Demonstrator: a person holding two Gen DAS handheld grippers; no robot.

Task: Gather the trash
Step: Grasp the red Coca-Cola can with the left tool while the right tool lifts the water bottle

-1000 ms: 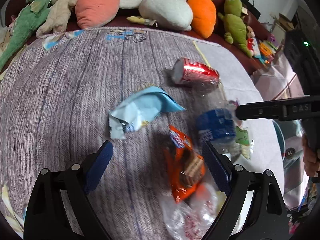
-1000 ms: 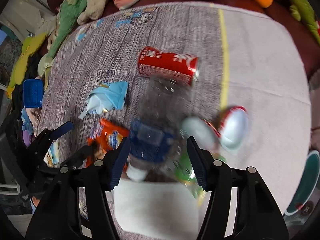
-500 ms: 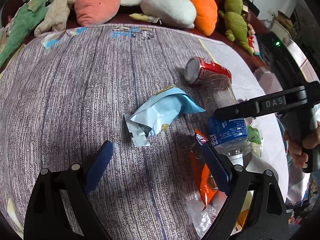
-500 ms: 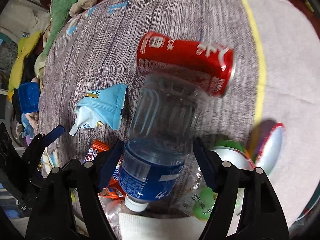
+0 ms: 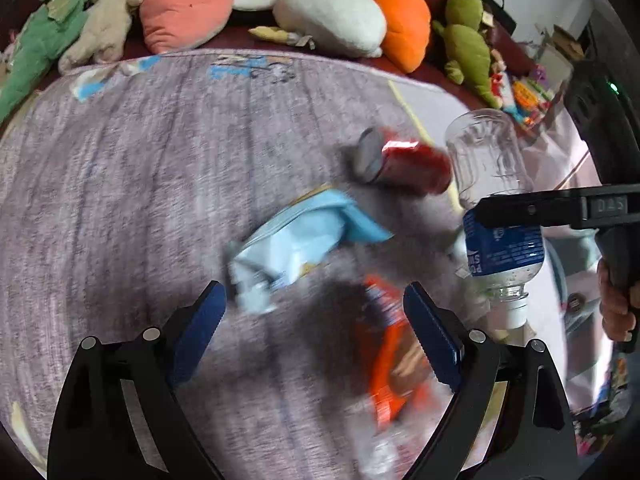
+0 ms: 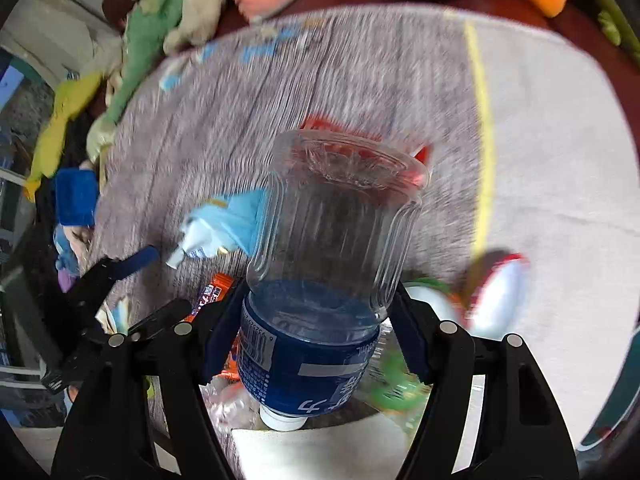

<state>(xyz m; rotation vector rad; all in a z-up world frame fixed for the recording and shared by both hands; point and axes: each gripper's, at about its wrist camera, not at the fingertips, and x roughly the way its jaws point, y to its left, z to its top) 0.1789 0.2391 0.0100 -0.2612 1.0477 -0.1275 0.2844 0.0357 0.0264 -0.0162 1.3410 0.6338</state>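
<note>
My right gripper (image 6: 320, 324) is shut on a clear plastic bottle (image 6: 332, 240) with a blue label, held cap-down above the table; the bottle also shows in the left wrist view (image 5: 496, 200). My left gripper (image 5: 316, 328) is open and empty above a light blue wrapper (image 5: 304, 240) and an orange snack wrapper (image 5: 396, 368). A red soda can (image 5: 404, 162) lies on its side behind them. The blue wrapper also shows in the right wrist view (image 6: 228, 224).
A grey woven cloth (image 5: 140, 180) covers the table. Plush toys (image 5: 328, 16) line the sofa behind it. A foil lid and green packaging (image 6: 496, 296) lie at the right, a white sheet (image 6: 320, 452) lies near the front edge.
My right gripper has closed on the bottle and lifted it off the table, base tilting up. My left gripper has shifted; the wrappers now sit closer between its fingers.
</note>
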